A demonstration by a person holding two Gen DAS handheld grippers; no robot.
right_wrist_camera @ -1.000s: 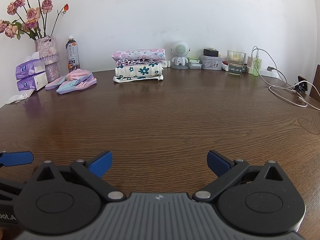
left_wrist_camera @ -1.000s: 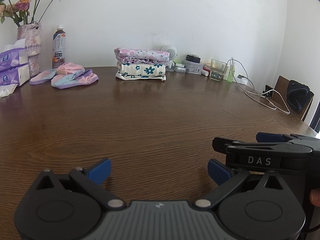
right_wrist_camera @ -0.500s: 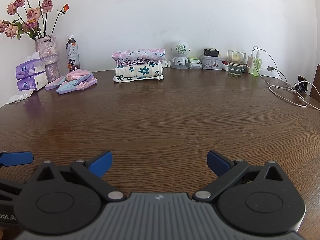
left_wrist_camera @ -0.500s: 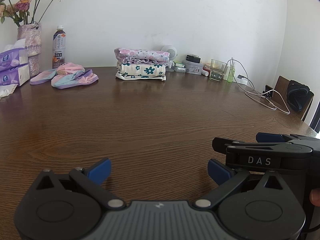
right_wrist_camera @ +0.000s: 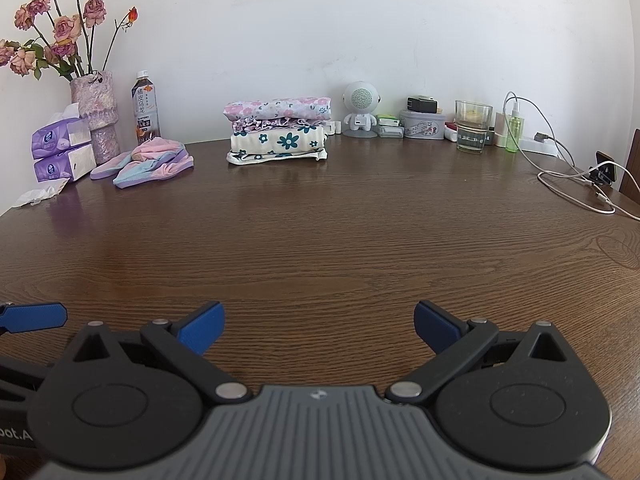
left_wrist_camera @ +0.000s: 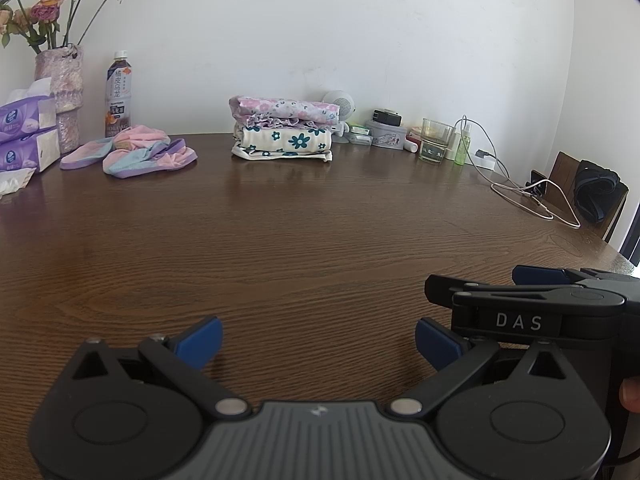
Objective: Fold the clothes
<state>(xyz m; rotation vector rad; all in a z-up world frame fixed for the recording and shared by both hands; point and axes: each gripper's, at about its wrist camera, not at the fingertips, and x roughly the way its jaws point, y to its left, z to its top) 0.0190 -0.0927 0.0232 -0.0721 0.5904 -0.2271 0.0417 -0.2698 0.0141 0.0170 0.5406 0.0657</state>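
Left wrist view: left gripper spread wide, blue fingers holding nothing, low over bare brown table. Just right of it, right gripper, likewise wide open and empty. Broad clear wood ahead, out to folded clothes stacked at far edge by the wall; loose pink and purple garment left of them. Only here: table's right edge, a chair beyond. Right wrist view alone: crumpled tissue, small speaker figure.
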